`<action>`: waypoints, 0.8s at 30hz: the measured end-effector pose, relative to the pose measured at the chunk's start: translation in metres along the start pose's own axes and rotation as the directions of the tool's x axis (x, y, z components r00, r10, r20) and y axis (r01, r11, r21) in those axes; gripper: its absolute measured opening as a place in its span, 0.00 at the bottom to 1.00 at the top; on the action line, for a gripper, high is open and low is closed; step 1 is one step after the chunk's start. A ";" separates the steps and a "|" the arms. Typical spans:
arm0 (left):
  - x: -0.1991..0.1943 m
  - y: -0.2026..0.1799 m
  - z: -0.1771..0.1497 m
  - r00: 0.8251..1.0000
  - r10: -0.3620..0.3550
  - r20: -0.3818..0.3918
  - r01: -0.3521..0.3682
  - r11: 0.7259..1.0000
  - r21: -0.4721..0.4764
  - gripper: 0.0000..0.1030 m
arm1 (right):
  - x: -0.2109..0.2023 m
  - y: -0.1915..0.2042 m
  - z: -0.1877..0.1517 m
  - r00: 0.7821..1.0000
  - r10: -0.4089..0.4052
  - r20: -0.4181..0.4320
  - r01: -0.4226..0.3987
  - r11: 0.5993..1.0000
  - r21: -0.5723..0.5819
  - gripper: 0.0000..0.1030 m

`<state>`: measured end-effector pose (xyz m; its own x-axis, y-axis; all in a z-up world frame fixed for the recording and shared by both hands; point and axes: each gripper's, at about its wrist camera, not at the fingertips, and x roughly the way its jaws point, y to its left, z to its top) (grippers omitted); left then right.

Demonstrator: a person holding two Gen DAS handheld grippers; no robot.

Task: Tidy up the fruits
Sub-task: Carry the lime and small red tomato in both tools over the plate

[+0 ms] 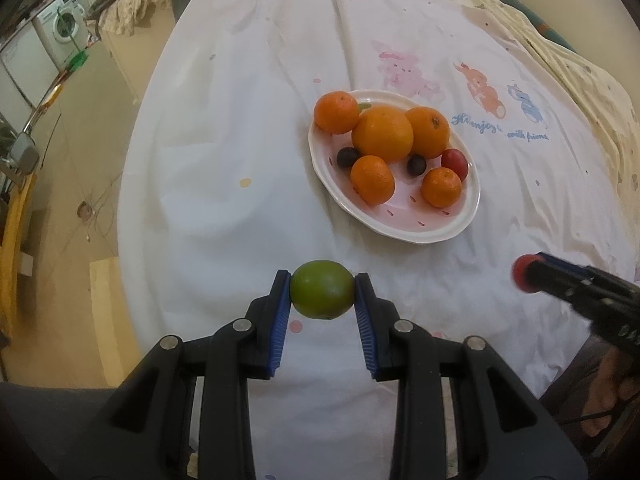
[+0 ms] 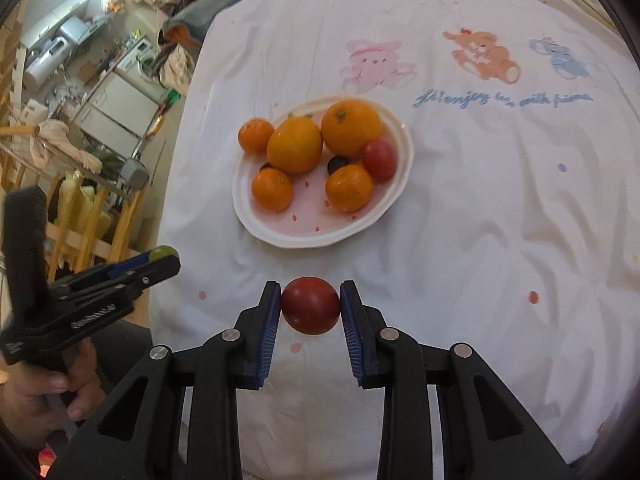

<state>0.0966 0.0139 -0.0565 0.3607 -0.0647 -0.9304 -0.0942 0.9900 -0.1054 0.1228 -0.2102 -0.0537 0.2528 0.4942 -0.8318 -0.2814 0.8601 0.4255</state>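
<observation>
from the left wrist view i see my left hand-held gripper [image 1: 322,295] clamped on a green fruit [image 1: 322,295], its blue pads [image 1: 281,312] pressing the fruit from both sides, held above the white cloth [image 1: 224,184] that covers the tabletop; beyond it sits a pale plate [image 1: 416,232] with a pink centre, holding five orange fruits, the largest orange [image 1: 382,134] in the middle, two dark grapes, one of them a dark grape [image 1: 347,157] by the left rim, and a red fruit on the plate [image 1: 455,163] at the right; the cloth carries printed cartoon animals [image 1: 484,92] and blue lettering past the plate; at the right edge my right hand-held gripper [image 1: 526,274] comes in, blurred, with a red fruit [image 1: 524,274] at its tip, well apart from the plate; off the tabletop to the left i make out a washing machine [image 1: 64,26]; from the right wrist view the right hand-held gripper [image 2: 310,306] grips the red fruit [image 2: 310,306] between its pads, clear of the cloth [image 2: 480,208]; the plate [image 2: 320,236] lies straight ahead with the same oranges, grapes and red fruit; at the left my left hand [image 2: 44,396] holds the left hand-held gripper [image 2: 164,254], the green fruit [image 2: 162,252] just showing at its tip; a wooden rack [image 2: 100,216] stands beyond the tabletop's edge.
</observation>
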 end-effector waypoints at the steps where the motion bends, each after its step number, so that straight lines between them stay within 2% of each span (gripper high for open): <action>1: -0.001 -0.001 0.000 1.000 0.003 0.004 -0.003 1.000 0.003 0.27 | -0.004 -0.001 0.000 1.000 0.000 0.010 0.000 1.000 0.002 0.31; 12: -0.015 -0.016 0.005 0.999 0.015 0.038 -0.017 0.998 0.054 0.27 | -0.042 -0.017 0.004 0.995 0.010 0.103 -0.014 0.999 0.042 0.31; 18: -0.028 -0.036 0.019 0.997 0.007 0.071 -0.014 0.995 0.101 0.27 | -0.057 -0.020 0.020 0.985 0.033 0.170 -0.045 0.997 0.069 0.31; 24: -0.028 -0.057 0.035 0.997 -0.011 0.080 -0.001 0.989 0.146 0.27 | -0.059 -0.022 0.039 0.980 0.041 0.197 -0.055 0.996 0.069 0.31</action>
<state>0.1244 -0.0363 -0.0119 0.4351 -0.0652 -0.8980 0.0423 0.9978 -0.0519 0.1502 -0.2531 0.0004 0.4188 0.5441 -0.7270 -0.2307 0.8381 0.4944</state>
